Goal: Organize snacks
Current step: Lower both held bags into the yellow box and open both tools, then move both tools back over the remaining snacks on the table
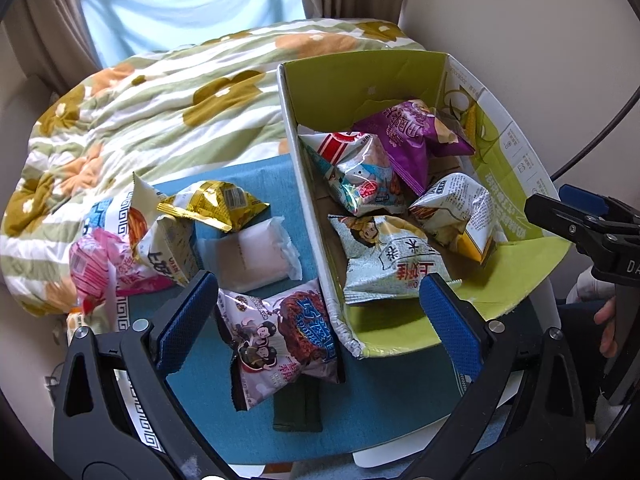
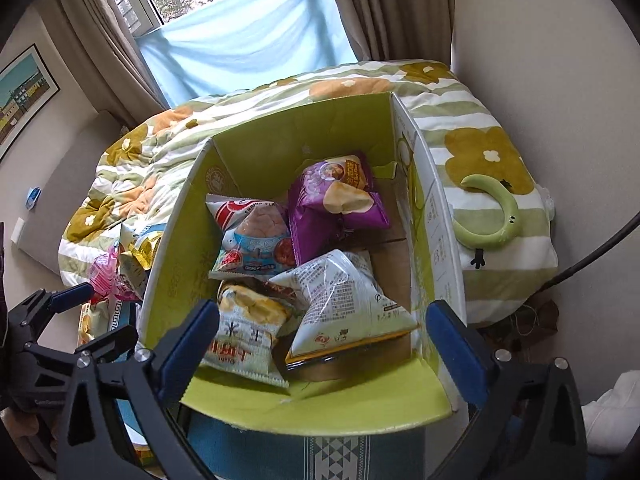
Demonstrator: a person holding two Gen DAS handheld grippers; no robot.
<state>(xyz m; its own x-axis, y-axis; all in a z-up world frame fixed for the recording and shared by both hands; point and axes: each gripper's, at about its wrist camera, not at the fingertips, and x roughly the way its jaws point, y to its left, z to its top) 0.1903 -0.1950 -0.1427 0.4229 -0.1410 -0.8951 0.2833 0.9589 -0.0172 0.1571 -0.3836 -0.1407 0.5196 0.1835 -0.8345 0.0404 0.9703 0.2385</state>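
A green-lined cardboard box holds several snack bags, among them a purple chip bag and a white bag with small print. Loose snacks lie left of the box on a blue cloth: a pale bag with cartoon figures, a white packet, a gold bag and a pink bag. My left gripper is open and empty, above the cartoon bag and the box's near corner. My right gripper is open and empty over the box's near edge.
The blue cloth covers a small table beside a bed with a flowered quilt. A green neck ring lies on the quilt right of the box. A wall stands to the right, a curtained window behind.
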